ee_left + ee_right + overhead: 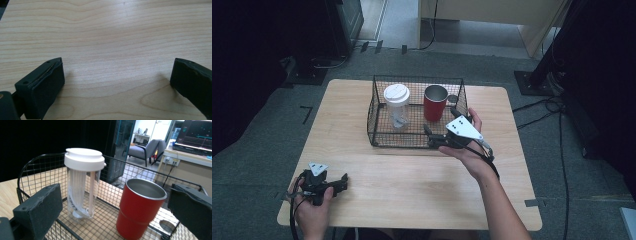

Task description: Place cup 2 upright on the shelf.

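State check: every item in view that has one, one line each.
clear bottle: upright in basket, white lid on
red tumbler: upright in basket, no lid
wire basket: open-topped, on table
right gripper: open, at basket's near rim
left gripper: open, low over bare table

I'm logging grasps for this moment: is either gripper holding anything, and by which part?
Nothing is held. The right gripper is open at the wire basket, facing the red cup. The left gripper is open over the table.

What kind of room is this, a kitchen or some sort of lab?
Probably an office or lab, not a kitchen: a grey chair, a lit monitor on a desk, and cables across grey carpet around the wooden table.
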